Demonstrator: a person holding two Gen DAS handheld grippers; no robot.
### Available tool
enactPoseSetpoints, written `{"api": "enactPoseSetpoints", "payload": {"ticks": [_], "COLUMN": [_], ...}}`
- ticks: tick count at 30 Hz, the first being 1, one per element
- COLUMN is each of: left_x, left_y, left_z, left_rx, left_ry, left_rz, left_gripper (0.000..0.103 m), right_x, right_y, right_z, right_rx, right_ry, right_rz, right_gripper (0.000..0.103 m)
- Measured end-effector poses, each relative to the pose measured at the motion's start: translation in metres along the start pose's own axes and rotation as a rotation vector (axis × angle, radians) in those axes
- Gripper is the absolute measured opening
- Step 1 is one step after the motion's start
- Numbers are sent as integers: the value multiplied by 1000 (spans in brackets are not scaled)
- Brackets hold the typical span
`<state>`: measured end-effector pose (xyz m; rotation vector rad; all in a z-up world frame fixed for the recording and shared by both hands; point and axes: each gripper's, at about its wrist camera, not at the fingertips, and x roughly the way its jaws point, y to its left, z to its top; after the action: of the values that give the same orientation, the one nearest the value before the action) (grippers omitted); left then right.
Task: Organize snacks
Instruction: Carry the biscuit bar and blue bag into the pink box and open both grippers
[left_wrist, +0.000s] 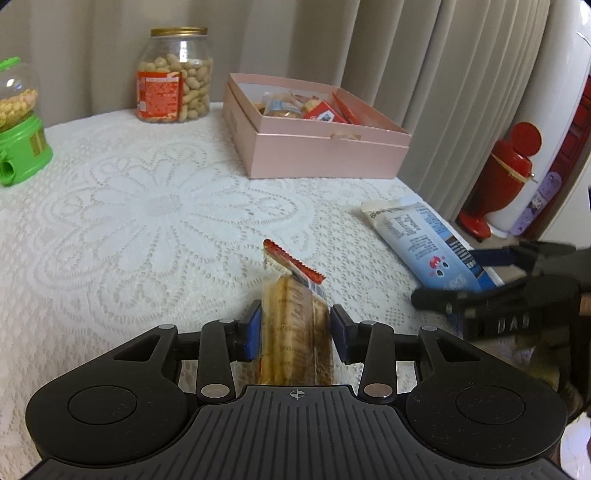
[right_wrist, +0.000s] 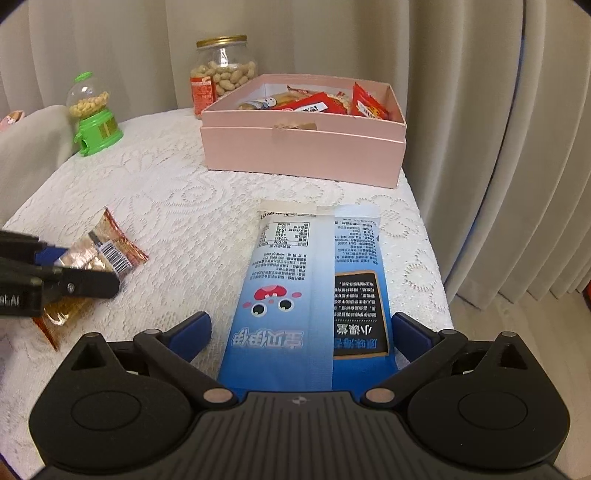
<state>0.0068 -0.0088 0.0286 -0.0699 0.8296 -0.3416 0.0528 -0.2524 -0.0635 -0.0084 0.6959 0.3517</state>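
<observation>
My left gripper (left_wrist: 295, 328) is shut on a clear cracker packet with a red sealed end (left_wrist: 293, 314), held edge-up over the lace tablecloth; the packet also shows in the right wrist view (right_wrist: 99, 251). My right gripper (right_wrist: 301, 332) is open, its blue pads standing either side of a blue-and-white snack bag (right_wrist: 314, 288) that lies flat on the table; the left pad is apart from the bag. The bag also shows in the left wrist view (left_wrist: 424, 240). A pink box (right_wrist: 303, 147) holding several snack packets stands at the back.
A peanut jar with a gold lid (left_wrist: 173, 77) and a green candy dispenser (left_wrist: 18, 122) stand at the back left. The table's right edge (right_wrist: 432, 258) runs close beside the blue bag, with curtains behind. A red container (left_wrist: 506, 173) stands off the table at right.
</observation>
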Motion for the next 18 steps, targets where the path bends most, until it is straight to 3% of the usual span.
{"api": "enactPoseSetpoints", "payload": {"ticks": [3,6,10,11,14,18], "left_x": [0,1,0,-1,-2,-5], "left_y": [-6,-10,-6,-5,-3,-2], "left_z": [-1,-1,-1,-1,-2,-7], "left_rx": [27,44,32,26,14,14], "left_ry": [-3,-2,-4,-5,-10,-29], "left_rz": [22,38,26,21,15,7], "left_gripper": [43,43,43,43,43,43], "right_x": [0,15,24,21,6,-30], "right_y": [-4,-9,2,5,9,16], "right_z": [13,28,34,34,33,23], "right_rx": [48,109,46,38,23,-25], "right_ry": [-6,42,48,47,39,-24], "right_rz": [2,25,-52,-47,-5,-25], "right_gripper": [102,102,93,84,82,81]}}
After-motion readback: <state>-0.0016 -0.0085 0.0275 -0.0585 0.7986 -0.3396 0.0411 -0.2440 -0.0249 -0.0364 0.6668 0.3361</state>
